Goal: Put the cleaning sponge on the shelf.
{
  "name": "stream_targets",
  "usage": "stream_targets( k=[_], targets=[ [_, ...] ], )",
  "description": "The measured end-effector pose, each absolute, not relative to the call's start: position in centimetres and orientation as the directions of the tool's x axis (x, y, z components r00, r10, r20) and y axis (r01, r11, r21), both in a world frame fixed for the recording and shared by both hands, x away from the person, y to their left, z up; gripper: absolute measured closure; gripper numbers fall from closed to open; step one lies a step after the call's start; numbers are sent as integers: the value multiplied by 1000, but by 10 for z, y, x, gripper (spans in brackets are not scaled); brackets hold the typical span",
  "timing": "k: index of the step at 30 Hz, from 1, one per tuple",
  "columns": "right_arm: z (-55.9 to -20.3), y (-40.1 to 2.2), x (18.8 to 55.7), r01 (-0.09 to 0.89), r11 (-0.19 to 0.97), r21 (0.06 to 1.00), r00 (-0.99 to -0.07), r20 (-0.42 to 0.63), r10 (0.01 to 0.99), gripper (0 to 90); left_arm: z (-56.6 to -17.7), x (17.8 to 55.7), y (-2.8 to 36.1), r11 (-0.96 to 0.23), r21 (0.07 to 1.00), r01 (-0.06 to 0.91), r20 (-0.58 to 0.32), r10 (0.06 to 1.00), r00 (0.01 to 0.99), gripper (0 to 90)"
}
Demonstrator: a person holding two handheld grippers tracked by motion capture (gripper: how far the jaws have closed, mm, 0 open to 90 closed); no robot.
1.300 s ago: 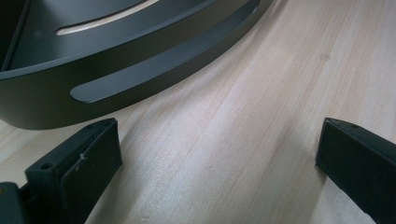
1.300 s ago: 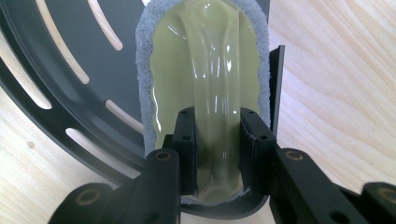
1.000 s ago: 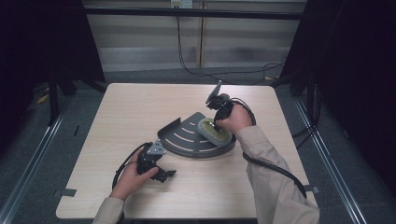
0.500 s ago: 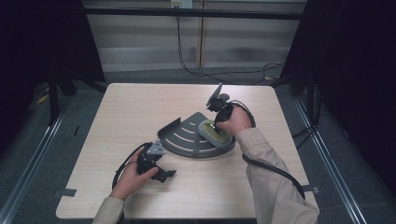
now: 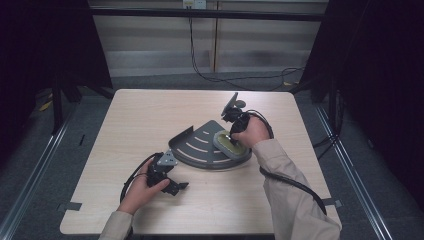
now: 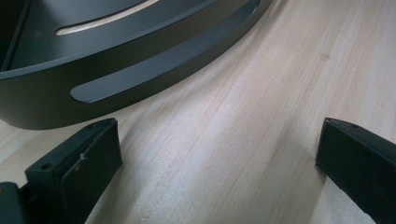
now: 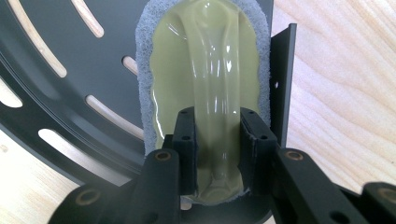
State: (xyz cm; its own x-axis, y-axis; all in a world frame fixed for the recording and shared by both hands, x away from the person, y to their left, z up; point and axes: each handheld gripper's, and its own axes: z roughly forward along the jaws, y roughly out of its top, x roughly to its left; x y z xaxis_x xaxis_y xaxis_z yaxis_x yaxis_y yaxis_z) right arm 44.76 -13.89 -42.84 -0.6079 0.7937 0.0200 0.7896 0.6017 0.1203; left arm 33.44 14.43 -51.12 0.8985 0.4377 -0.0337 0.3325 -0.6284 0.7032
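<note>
A dark grey quarter-round slotted tray [image 5: 195, 146] lies in the middle of the wooden table [image 5: 145, 112]. In its right corner sits a yellow-green scrubber [image 5: 226, 143] with a grey-white pad underneath. My right gripper [image 5: 231, 134] points down over it. In the right gripper view the right gripper [image 7: 217, 135] is shut on the raised handle of the scrubber [image 7: 205, 70], whose pad rests on the tray [image 7: 70, 93]. My left gripper [image 5: 176, 186] lies low on the table in front of the tray. The left gripper [image 6: 219, 140] stands open over bare wood, close to the curved wall of the tray [image 6: 116, 79].
The tray's upright side wall [image 7: 280, 79] stands right beside the scrubber. A black cable [image 5: 290, 182] trails from the right gripper along the sleeve. A dark frame and floor surround the table.
</note>
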Motion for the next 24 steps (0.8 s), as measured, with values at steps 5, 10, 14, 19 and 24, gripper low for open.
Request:
stream_targets(
  k=[5,10,14,19,24],
  targets=[
    [-428,-138,446,786,606,117,-612,12,791,707,-511,334,144,-628,704,332,-34,437,899,0],
    [-429,-140,446,788,605,114,-610,11,793,706,-511,334,144,-628,704,332,-34,437,899,0],
    [-429,-141,445,788,604,120,-610,14,793,705,-511,334,144,-628,703,332,-34,438,899,0],
    [-430,-140,444,793,599,111,-604,19,797,704,-511,334,144,-628,704,332,-34,437,899,0],
    [-430,-140,444,790,602,114,-607,18,794,702,-511,334,144,-629,703,332,-33,437,899,0]
  ],
)
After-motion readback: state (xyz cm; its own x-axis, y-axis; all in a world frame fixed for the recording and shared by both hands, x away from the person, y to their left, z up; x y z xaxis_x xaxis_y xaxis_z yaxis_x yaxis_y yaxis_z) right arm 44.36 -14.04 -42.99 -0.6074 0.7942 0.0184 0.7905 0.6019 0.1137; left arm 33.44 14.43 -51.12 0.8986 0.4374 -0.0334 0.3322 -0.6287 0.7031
